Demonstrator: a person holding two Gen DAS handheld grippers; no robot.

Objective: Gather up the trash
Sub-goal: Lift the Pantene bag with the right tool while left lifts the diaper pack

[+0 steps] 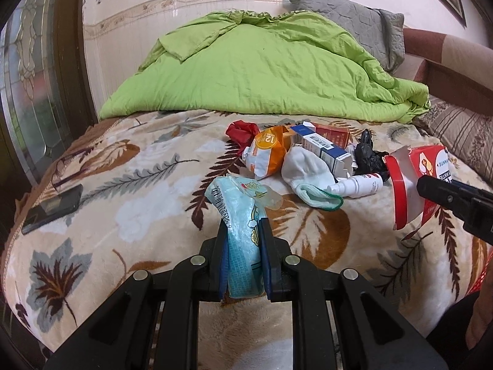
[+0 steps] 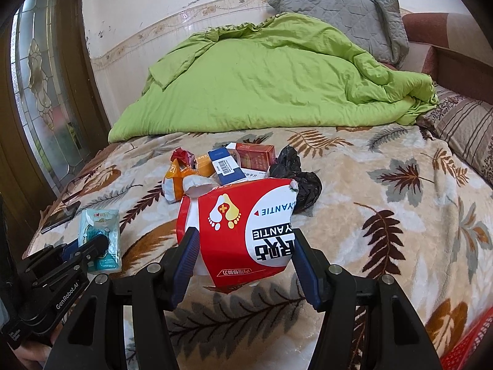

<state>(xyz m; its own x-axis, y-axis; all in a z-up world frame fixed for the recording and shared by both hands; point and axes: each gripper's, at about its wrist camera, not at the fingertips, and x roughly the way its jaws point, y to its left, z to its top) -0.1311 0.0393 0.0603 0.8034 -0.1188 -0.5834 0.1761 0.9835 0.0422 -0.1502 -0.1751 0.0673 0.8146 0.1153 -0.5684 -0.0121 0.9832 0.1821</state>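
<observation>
My left gripper [image 1: 244, 240] pinches a soft, light tissue pack [image 1: 238, 215] at lower centre; my right gripper [image 2: 245, 252] clamps a torn red-and-white carton [image 2: 243, 228], which looks flimsy, so I'd grip its folded edges gently

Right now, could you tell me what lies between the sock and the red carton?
A white spray bottle lies between the sock and the red carton, seen in the left wrist view.

The left gripper [image 1: 243, 231] is held near and left, jaws clamped narrowly, while the right gripper [image 2: 243, 246] is clamped wider.
</observation>
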